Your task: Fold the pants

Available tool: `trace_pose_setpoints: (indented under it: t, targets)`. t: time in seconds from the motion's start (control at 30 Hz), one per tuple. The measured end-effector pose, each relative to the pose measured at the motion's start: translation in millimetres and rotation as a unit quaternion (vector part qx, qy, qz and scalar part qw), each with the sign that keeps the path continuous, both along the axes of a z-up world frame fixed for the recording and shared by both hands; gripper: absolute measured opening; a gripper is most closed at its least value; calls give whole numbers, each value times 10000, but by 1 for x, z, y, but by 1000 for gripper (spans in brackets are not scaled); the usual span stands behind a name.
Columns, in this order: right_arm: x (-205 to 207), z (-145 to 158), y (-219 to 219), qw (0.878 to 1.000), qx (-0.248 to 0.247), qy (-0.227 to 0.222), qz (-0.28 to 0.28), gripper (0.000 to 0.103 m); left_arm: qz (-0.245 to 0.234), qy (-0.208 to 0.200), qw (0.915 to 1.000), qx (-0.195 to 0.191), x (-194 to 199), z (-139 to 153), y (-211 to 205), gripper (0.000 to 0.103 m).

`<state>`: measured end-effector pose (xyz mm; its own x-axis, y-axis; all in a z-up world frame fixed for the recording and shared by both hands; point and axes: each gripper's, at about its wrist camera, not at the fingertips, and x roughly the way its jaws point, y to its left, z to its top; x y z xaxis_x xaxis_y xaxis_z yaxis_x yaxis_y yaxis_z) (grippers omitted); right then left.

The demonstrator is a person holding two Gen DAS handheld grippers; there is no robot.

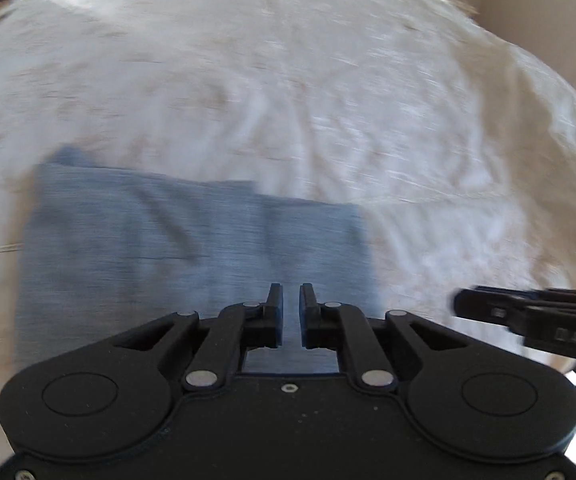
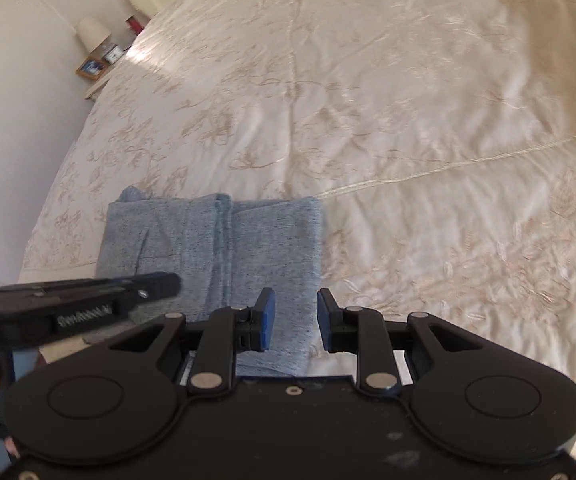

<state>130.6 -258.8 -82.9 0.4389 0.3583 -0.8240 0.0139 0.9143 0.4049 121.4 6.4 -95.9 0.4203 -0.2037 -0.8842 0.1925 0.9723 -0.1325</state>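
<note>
Pants lie folded near the bedspread edge; left gripper and right gripper both parted, empty.

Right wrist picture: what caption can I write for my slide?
Folded light-blue knit pants lie on a cream embroidered bedspread, with the open right gripper and the left gripper above them.

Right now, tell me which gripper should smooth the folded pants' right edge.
Right. The right gripper hovers open directly above the pants' right edge, while the left gripper sits over the middle of the cloth, fingers nearly closed and empty.
</note>
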Motion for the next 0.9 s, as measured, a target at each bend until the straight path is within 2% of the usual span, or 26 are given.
trace_pose_setpoints:
  t: [0.03,0.1,0.17,0.27,0.43,0.53,0.6,0.73,0.9]
  targets:
    - [4,-1,6,10000,28,-2,91,26,221,-25,9997,119,3,0,15,16]
    - [11,-3,21,9996,56,-6,267,26,618,-22,9976,321,13,-3,41,23]
    - [19,-7,37,9991,90,37,415,27,939,49,9944,493,23,-7,69,23]
    - [30,-14,60,9985,96,111,529,28,1143,43,9915,614,37,-15,97,23]
    - [44,-29,97,9989,8,164,442,30,806,292,9938,707,61,-44,109,24]
    - [52,-35,114,9991,-107,187,359,30,614,733,9924,769,70,-78,110,24]
    - [57,-38,124,9994,-177,142,277,30,662,868,9919,650,72,-94,117,24]
    - [66,-45,135,9989,-415,153,163,32,700,944,9927,256,71,-95,130,24]
    - [74,-58,136,9984,-520,140,163,33,408,900,9951,104,68,-97,136,25]
